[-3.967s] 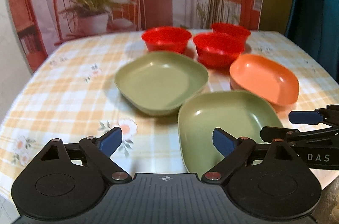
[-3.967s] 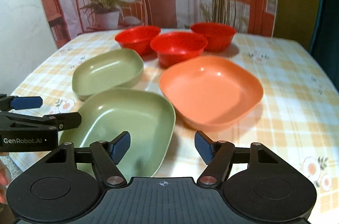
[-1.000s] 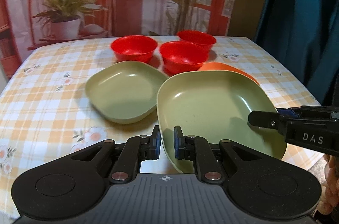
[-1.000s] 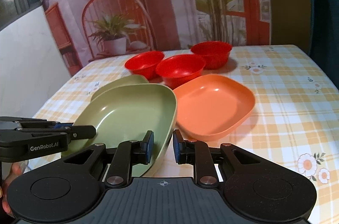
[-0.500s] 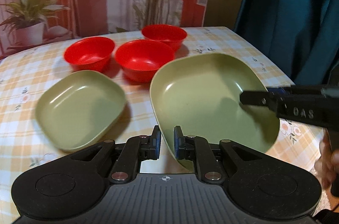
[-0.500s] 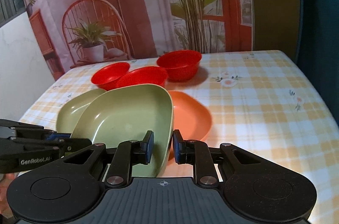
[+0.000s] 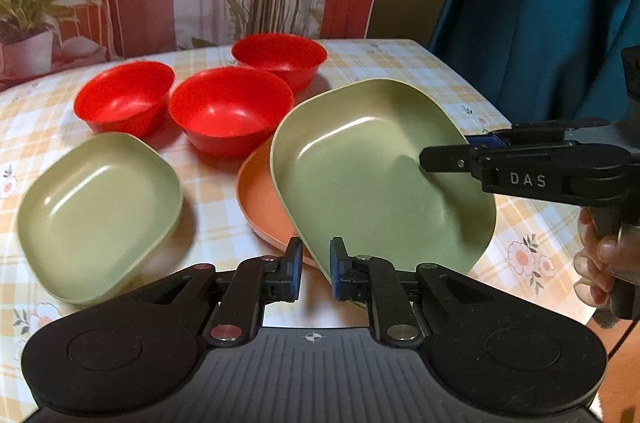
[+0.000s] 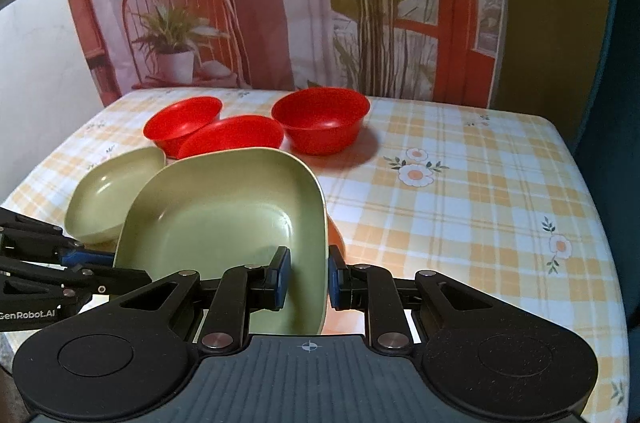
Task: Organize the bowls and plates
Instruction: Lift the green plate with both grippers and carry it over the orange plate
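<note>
Both grippers hold one green plate (image 7: pixel 372 179) by opposite rims, lifted and tilted over the orange plate (image 7: pixel 260 203). My left gripper (image 7: pixel 314 269) is shut on its near rim. My right gripper (image 8: pixel 306 275) is shut on its right rim, and shows in the left wrist view (image 7: pixel 452 153) too. The held plate (image 8: pixel 224 223) hides nearly all of the orange plate (image 8: pixel 334 237) in the right wrist view. A second green plate (image 7: pixel 96 215) lies on the table to the left. Three red bowls (image 7: pixel 230 111) stand behind the plates.
The table (image 8: pixel 480 183) has a yellow checked cloth with flowers; its right part is bare. A teal curtain (image 7: pixel 540 3) hangs to the right. A printed backdrop (image 8: pixel 280 3) stands behind the table. A hand (image 7: pixel 600 263) grips the right tool.
The held green plate has moved right and now hangs over the orange plate, covering most of it. Both grippers stay shut on its rims.
</note>
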Demonstrator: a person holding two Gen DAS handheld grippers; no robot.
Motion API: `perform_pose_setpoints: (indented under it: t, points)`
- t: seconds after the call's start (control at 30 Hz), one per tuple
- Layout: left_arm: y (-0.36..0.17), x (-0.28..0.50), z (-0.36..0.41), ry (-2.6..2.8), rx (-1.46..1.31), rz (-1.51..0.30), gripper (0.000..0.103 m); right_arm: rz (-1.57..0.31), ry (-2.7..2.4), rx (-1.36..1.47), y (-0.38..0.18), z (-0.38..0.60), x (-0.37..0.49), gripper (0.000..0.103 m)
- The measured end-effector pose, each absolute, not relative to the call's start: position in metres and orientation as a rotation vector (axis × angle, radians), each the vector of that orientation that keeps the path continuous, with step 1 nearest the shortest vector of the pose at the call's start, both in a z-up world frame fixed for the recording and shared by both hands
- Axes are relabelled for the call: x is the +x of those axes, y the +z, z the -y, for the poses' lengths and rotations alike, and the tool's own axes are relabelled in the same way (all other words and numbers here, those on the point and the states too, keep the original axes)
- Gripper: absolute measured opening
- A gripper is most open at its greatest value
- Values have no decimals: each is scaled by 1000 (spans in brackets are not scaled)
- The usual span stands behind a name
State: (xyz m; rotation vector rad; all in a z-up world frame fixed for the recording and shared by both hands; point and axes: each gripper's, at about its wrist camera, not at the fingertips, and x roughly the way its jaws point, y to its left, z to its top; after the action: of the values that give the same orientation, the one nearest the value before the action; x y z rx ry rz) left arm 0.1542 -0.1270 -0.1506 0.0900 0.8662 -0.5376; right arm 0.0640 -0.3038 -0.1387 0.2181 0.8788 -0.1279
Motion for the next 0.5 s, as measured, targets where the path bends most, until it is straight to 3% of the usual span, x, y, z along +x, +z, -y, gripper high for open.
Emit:
perform_pose_setpoints:
  t: [0.5]
  points:
    - [-155, 167, 131, -555, 29, -908, 19, -917, -71, 117, -142, 313, 92, 17]
